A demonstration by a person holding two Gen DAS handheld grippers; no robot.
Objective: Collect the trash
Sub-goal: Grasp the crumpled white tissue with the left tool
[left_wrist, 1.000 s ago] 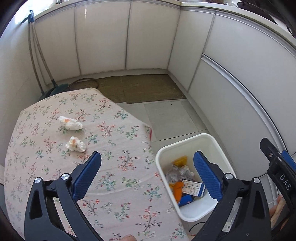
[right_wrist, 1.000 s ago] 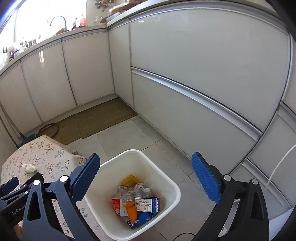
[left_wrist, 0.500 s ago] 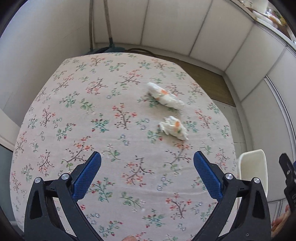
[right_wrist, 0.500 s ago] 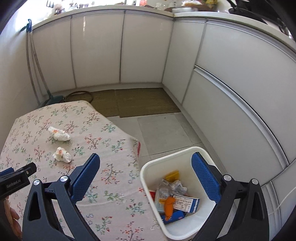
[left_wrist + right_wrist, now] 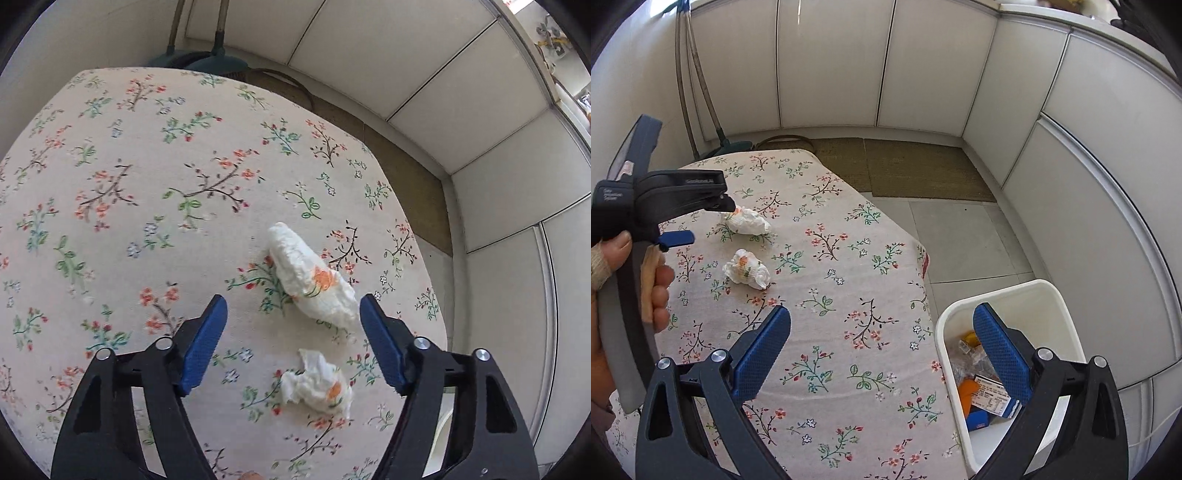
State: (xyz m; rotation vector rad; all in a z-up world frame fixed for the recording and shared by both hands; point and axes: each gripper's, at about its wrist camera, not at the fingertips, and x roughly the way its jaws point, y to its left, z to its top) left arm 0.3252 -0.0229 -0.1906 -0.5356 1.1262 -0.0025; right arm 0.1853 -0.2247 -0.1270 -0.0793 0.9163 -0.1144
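Observation:
Two crumpled white tissues with orange print lie on the floral tablecloth [image 5: 147,177]. My left gripper [image 5: 293,332] is open just above them: the longer far tissue [image 5: 310,278] lies ahead between its fingertips, the smaller near tissue [image 5: 319,386] lies under its jaws. In the right wrist view both tissues show, far [image 5: 748,220] and near [image 5: 748,269], with the left gripper [image 5: 698,218] over them. My right gripper [image 5: 882,336] is open and empty, above the table's right edge beside the white trash bin [image 5: 1060,306], which holds wrappers.
White cabinet fronts [image 5: 1052,155] curve around the back and right. A brown mat [image 5: 916,170] lies on the tiled floor behind the table. A mop or broom [image 5: 701,110] leans in the back left corner. The bin stands on the floor right of the table.
My left gripper has swung from the bin over the table and come down close to the two tissues. My right gripper has turned left, from the bin toward the table.

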